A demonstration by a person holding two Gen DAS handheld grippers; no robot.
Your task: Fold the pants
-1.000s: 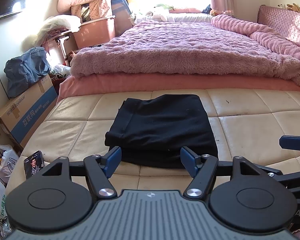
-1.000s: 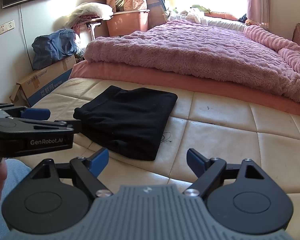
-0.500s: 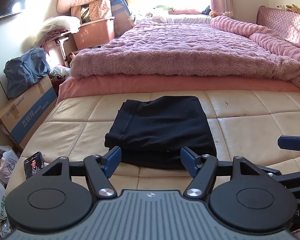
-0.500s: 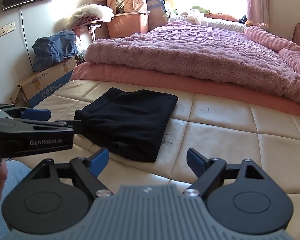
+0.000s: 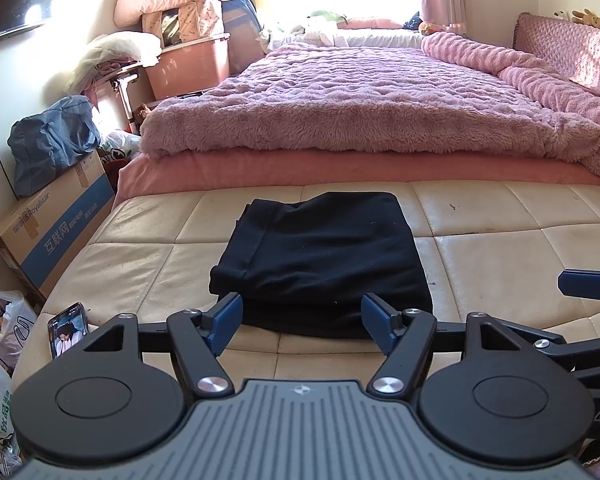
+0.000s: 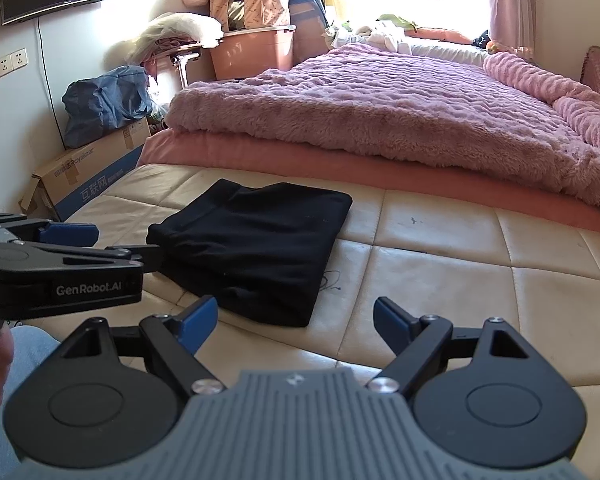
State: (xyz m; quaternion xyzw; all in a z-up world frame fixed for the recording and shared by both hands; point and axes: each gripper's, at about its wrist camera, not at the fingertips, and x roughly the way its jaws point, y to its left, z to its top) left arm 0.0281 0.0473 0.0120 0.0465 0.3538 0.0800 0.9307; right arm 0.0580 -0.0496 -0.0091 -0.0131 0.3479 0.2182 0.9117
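The black pants (image 5: 320, 256) lie folded into a neat rectangle on the cream quilted cushion (image 5: 500, 248), just in front of the pink bed (image 5: 360, 112) with its fuzzy blanket. The left gripper (image 5: 302, 318) hangs just short of the near edge of the pants with its blue-tipped fingers spread wide and nothing between them. To the right of the pants, the right gripper (image 6: 294, 318) is also wide apart and empty, above bare cushion.
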